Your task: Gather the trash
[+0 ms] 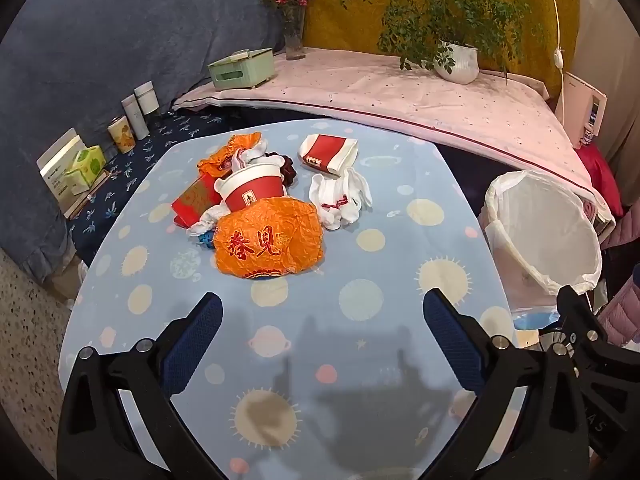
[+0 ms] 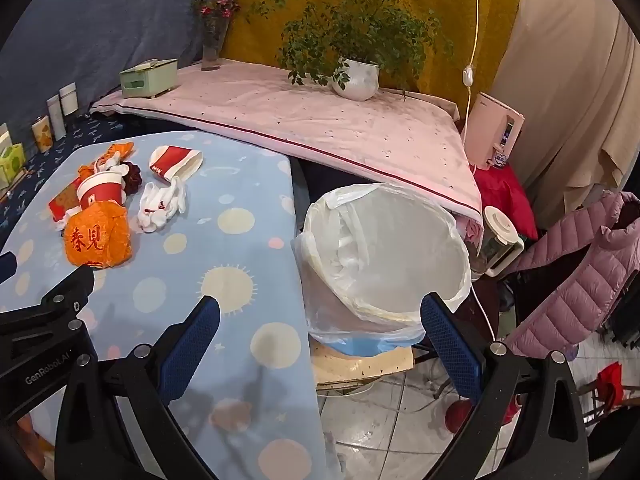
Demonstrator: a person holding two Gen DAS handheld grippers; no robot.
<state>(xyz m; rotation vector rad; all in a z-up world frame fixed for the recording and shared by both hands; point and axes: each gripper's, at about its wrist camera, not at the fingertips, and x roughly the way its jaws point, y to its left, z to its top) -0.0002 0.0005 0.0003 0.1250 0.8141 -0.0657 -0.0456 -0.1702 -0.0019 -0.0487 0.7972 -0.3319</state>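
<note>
Both hand-held grippers gape released above the tablecloth, trash pile ahead, lined bin beside.

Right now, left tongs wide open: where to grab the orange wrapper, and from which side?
Take the orange wrapper by its crinkled near edge, coming in from the camera side with the left tongs. It lies nearest, puffed up on the cloth, and that side is bare; the red cup crowds its far side.
</note>
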